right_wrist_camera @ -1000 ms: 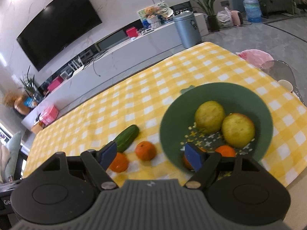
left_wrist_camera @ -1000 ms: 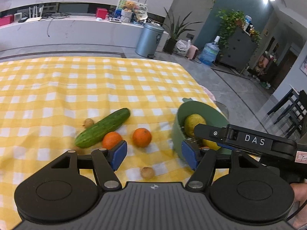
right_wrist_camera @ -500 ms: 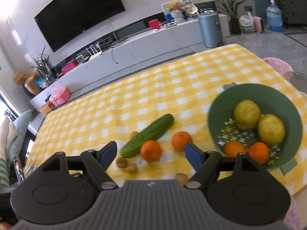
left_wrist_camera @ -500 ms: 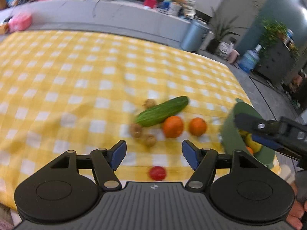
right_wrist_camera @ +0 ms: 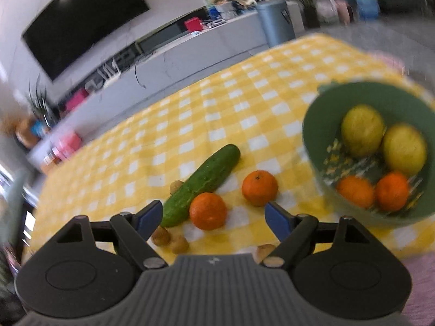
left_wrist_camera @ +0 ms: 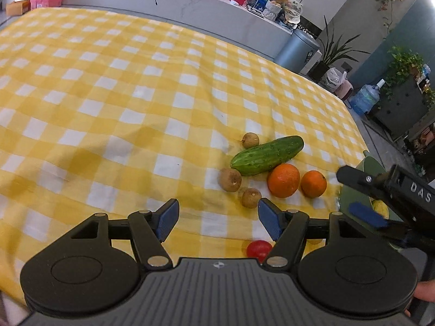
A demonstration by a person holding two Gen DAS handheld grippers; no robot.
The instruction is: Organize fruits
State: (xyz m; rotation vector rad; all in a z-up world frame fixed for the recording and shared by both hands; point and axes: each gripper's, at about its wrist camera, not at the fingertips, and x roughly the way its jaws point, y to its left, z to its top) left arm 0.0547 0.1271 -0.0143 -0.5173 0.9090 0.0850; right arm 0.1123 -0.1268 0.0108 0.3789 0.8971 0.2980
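A green cucumber point(left_wrist_camera: 267, 154) lies on the yellow checked tablecloth point(left_wrist_camera: 122, 108), with two oranges point(left_wrist_camera: 283, 180) point(left_wrist_camera: 313, 184) beside it and several small brown fruits point(left_wrist_camera: 230, 179) around. A small red fruit point(left_wrist_camera: 258, 247) lies near the front edge. My left gripper point(left_wrist_camera: 218, 221) is open and empty, above the cloth left of the fruits. In the right wrist view my right gripper point(right_wrist_camera: 213, 218) is open and empty above an orange point(right_wrist_camera: 208, 211); a second orange point(right_wrist_camera: 259, 188) and the cucumber point(right_wrist_camera: 202, 180) lie beyond. The green bowl point(right_wrist_camera: 320, 125) at right holds two yellow fruits and two oranges.
The table's right edge runs just past the bowl point(left_wrist_camera: 353, 195). The right gripper's black body point(left_wrist_camera: 386, 190) crosses the left wrist view at right. A grey bin point(left_wrist_camera: 296, 47) and a long counter stand behind the table.
Both grippers have drawn back and left from the bowl. The right view now centres on the oranges and cucumber; the left view shows more cloth. Both stay open.
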